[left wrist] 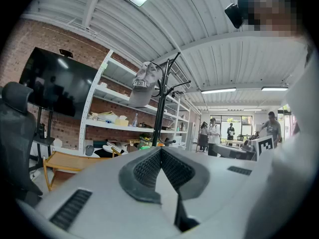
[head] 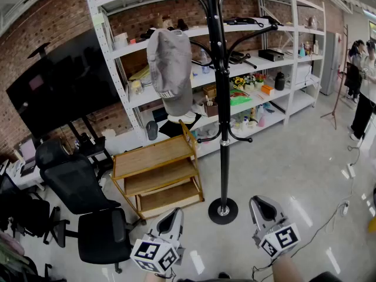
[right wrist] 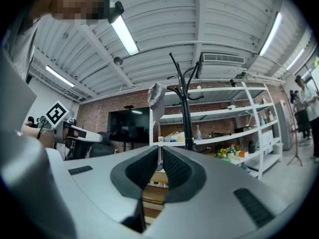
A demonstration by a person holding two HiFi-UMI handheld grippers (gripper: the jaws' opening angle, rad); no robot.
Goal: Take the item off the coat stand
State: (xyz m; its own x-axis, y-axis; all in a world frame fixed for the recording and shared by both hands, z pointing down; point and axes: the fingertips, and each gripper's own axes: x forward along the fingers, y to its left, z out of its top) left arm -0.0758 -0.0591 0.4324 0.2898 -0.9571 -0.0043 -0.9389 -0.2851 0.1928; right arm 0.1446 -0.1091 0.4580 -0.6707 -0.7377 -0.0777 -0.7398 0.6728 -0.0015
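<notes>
A grey cap (head: 170, 69) hangs on a left-hand hook near the top of the black coat stand (head: 222, 128), whose round base (head: 223, 210) rests on the floor. Both grippers are low in the head view, well below the cap. My left gripper (head: 175, 212) is left of the base and my right gripper (head: 259, 201) is right of it. In the left gripper view the cap (left wrist: 142, 86) hangs up and to the left, far beyond the shut, empty jaws (left wrist: 160, 151). The right gripper view has the cap (right wrist: 157, 96) straight above the shut, empty jaws (right wrist: 159, 152).
A wooden shelf trolley (head: 155, 178) stands left of the stand, with black office chairs (head: 76, 187) further left. White shelving (head: 247, 69) full of items lines the brick wall, beside a dark screen (head: 64, 87). People (head: 364, 87) stand at far right. Cables (head: 346, 204) lie on the floor.
</notes>
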